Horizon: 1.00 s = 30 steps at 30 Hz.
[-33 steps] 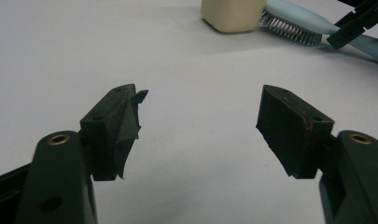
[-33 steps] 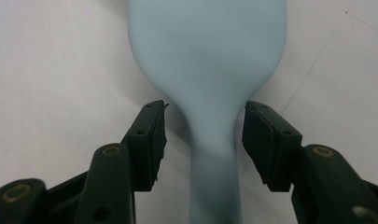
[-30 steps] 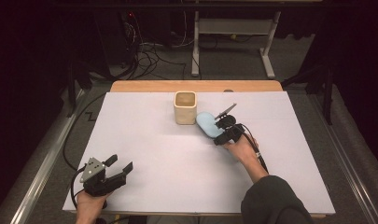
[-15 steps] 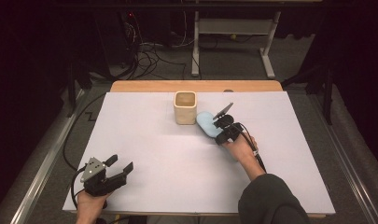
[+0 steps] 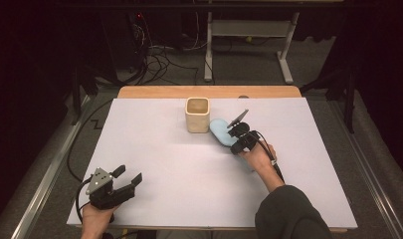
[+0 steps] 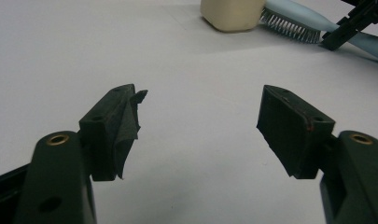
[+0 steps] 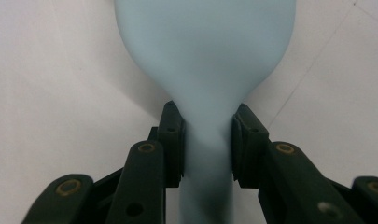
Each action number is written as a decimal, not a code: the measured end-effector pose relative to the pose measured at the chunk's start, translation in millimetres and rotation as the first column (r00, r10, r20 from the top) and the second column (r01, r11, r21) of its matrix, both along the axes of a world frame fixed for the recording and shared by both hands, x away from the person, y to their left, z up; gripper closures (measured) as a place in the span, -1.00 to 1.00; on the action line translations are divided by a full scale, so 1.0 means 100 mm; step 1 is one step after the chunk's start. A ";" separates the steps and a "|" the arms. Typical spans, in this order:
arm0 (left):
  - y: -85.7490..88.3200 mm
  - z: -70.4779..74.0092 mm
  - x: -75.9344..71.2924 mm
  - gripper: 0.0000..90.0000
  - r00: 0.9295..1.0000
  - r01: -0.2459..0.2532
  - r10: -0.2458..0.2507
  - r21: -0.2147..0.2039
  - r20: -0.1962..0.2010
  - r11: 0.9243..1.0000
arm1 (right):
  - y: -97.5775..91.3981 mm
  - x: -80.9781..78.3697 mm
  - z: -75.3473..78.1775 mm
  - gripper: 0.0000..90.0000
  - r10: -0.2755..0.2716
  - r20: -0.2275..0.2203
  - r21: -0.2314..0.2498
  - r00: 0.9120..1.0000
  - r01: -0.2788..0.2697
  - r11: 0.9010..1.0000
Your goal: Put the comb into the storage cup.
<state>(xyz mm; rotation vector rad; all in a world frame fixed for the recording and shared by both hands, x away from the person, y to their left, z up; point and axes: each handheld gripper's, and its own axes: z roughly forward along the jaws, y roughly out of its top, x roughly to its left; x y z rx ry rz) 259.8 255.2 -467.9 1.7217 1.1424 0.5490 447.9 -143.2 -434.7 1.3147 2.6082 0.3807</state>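
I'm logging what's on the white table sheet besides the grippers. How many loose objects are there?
2. A cream cup stands near the far edge, and a light blue hairbrush lies just right of it, its neck clamped in the right gripper. Nothing else shows.

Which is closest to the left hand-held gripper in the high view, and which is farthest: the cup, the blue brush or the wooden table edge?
Measured from the left hand-held gripper:
1. Cup, beige, up and to the right of it.
2. Blue brush, just right of the cup, its handle clamped in the right hand-held gripper.
3. Wooden table edge, along the far side, beyond the white sheet.
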 end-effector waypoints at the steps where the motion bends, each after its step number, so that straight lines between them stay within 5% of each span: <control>1: 0.00 0.00 0.00 -0.33 1.000 0.000 0.000 0.000 0.001 1.000 | 0.00 -0.01 0.00 0.57 0.005 0.005 -0.009 1.000 -0.005 1.000; 30: -0.02 0.00 0.01 -0.33 1.000 0.009 -0.009 -0.002 -0.003 1.000 | -0.23 -0.29 0.23 0.57 0.053 0.088 0.053 0.995 -0.057 0.997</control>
